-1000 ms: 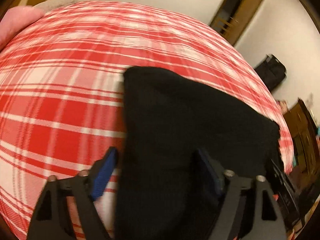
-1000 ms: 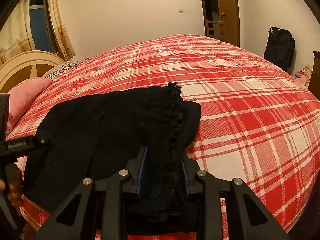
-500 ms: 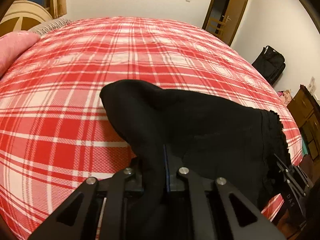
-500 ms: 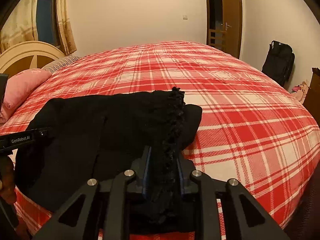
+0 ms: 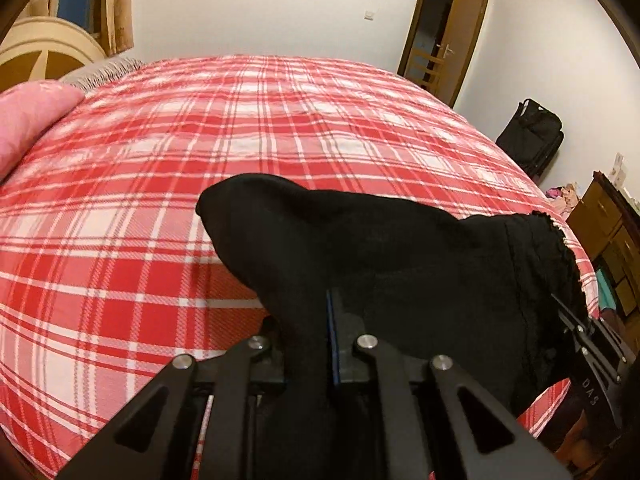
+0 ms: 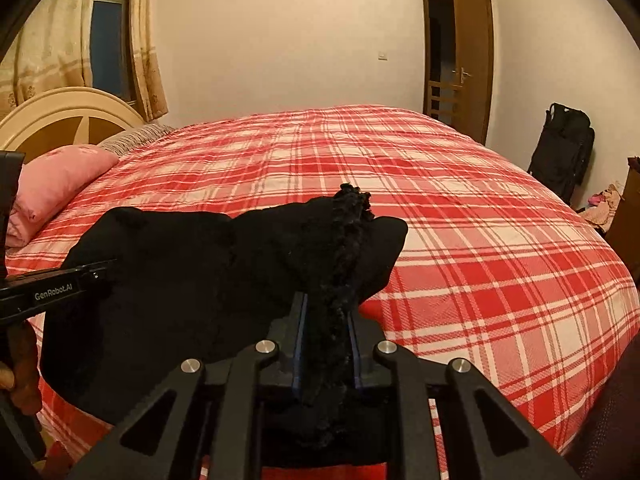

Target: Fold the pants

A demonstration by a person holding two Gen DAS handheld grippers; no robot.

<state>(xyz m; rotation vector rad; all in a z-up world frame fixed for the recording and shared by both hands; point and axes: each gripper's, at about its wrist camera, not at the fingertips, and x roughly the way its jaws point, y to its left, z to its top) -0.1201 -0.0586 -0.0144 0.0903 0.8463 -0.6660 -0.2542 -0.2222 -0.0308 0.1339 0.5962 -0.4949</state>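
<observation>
Black pants lie bunched on the near part of a bed with a red plaid cover. My left gripper is shut on a fold at their left side, and the cloth hangs lifted from the pads. In the right wrist view, the pants spread left, with a frilled edge running up the middle. My right gripper has that frilled edge between its blue pads, and its jaws are still closing on it. The left gripper's body shows at the left edge, held by a hand.
A pink pillow and a cream headboard are at the bed's left end. A black bag stands by the right wall next to an open wooden door. A wooden dresser stands at the right.
My left gripper went from open around the pants to shut on them. Both grippers rose, lifting the near edge off the cover. The right jaws narrowed on the frilled edge.
</observation>
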